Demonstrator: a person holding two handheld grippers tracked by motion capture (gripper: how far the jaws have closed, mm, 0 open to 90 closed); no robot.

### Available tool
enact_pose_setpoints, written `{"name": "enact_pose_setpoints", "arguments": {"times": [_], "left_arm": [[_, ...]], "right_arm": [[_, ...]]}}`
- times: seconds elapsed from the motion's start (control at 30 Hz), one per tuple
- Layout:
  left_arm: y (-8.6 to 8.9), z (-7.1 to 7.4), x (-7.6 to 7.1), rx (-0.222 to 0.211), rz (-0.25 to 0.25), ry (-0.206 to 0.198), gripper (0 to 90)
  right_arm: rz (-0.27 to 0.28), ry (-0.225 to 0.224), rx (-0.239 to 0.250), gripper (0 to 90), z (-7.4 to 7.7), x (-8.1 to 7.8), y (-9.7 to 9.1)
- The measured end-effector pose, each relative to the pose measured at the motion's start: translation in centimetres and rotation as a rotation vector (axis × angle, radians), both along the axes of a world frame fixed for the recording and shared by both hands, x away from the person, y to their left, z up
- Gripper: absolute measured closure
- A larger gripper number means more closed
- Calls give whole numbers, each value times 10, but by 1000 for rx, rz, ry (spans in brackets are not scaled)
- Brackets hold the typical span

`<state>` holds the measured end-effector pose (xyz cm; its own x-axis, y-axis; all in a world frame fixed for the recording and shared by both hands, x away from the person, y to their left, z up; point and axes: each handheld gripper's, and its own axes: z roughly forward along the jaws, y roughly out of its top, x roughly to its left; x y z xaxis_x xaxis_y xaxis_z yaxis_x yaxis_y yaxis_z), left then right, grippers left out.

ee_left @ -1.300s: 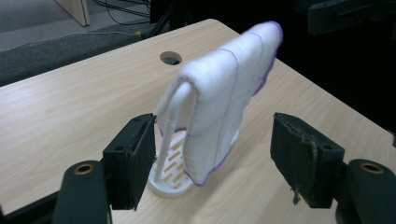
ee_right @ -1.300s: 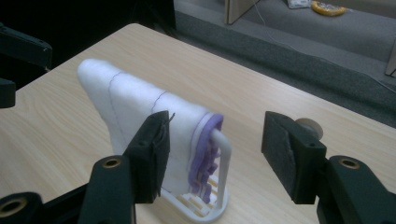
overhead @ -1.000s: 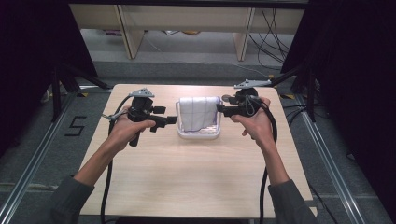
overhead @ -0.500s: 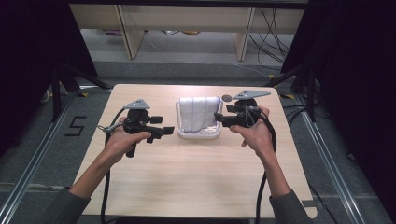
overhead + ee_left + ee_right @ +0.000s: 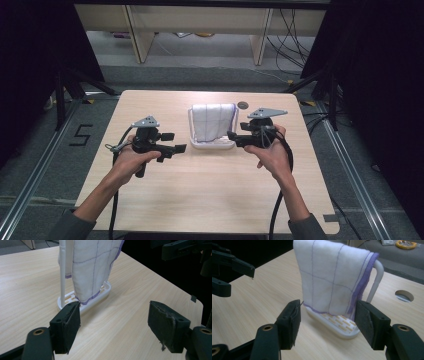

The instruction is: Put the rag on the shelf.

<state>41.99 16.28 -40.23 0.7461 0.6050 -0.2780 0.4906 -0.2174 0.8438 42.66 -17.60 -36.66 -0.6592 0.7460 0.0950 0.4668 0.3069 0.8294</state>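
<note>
A white cloth with thin purple lines and a purple hem hangs folded over a small white rack at the table's middle back. In the left gripper view the cloth drapes beside the rack's post; in the right gripper view the cloth hangs over the slotted base. My left gripper is open, level, a short way left of the rack. On the other side my right gripper is open and points at the rack's right edge. Nothing lies between either pair of jaws.
The wooden table has a round cable hole behind the rack. Cables trail from both grippers toward the front edge. Dark curtains flank the table, with metal floor rails and shelving legs beyond.
Both hands have drawn back toward the front of the table and sunk lower. The cloth stays hanging on the rack, unmoved.
</note>
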Motion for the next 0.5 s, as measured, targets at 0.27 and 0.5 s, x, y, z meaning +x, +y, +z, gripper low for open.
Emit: {"name": "enact_pose_setpoints", "arguments": {"times": [0.27,0.5], "left_arm": [[0,-10,-7,7,-10,0,258],[0,-17,-15,30,-28,-2,244]], "right_arm": [[-2,30,24,383,-12,-10,4],[4,34,18,368,-17,-16,1]]}}
